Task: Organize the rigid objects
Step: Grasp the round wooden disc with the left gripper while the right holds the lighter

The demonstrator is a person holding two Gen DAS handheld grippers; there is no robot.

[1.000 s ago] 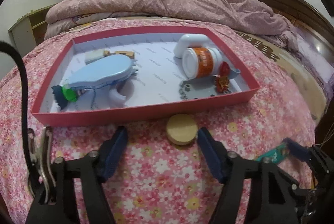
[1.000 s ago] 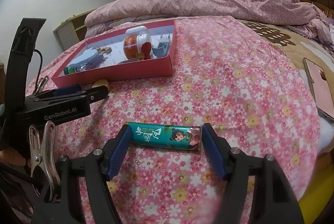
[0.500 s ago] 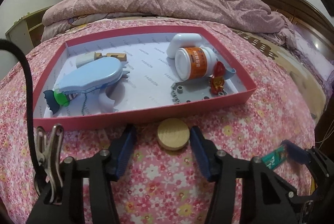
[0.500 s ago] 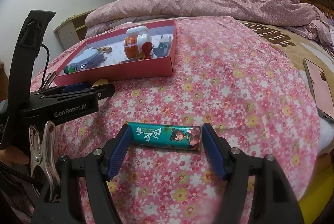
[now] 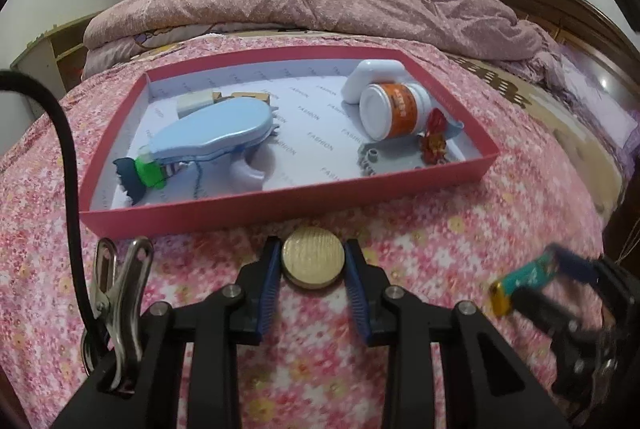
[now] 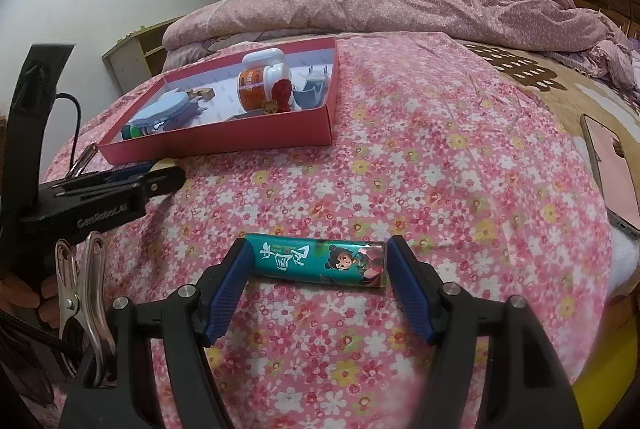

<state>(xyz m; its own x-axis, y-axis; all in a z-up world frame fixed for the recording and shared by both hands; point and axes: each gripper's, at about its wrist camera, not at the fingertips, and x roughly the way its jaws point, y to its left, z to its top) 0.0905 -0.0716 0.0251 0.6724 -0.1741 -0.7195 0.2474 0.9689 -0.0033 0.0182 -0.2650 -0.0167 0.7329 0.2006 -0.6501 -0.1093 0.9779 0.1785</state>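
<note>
Now, on a flowered bedspread (image 6: 440, 157), two pickups are under way at once. The left gripper (image 5: 313, 271) is closing around a wooden disc (image 5: 313, 261) that lies flat just before the near wall of the red tray (image 5: 280, 203); the blue pads (image 5: 269, 281) are seen at the disc's two sides, touching or very nearly so. The right gripper (image 6: 320, 281) is set wide, with a teal tube (image 6: 316, 260) lying lengthwise between its pads, each pad at or against one end; from these views it cannot be told whether the tube is pressed or merely bracketed.

For the step in hand, the disc is best squeezed across its full width, with the pads kept low against the rim so that it is not tipped or popped out on the soft cloth. A straight lift is then called for, high enough for the tray wall to be cleared. A free patch of white floor is seen in the tray's middle, between the blue toy (image 5: 212, 133) and the orange bottle (image 5: 394, 111). The tube, held end to end, is likely to slip unless the grip is kept firm.
</note>
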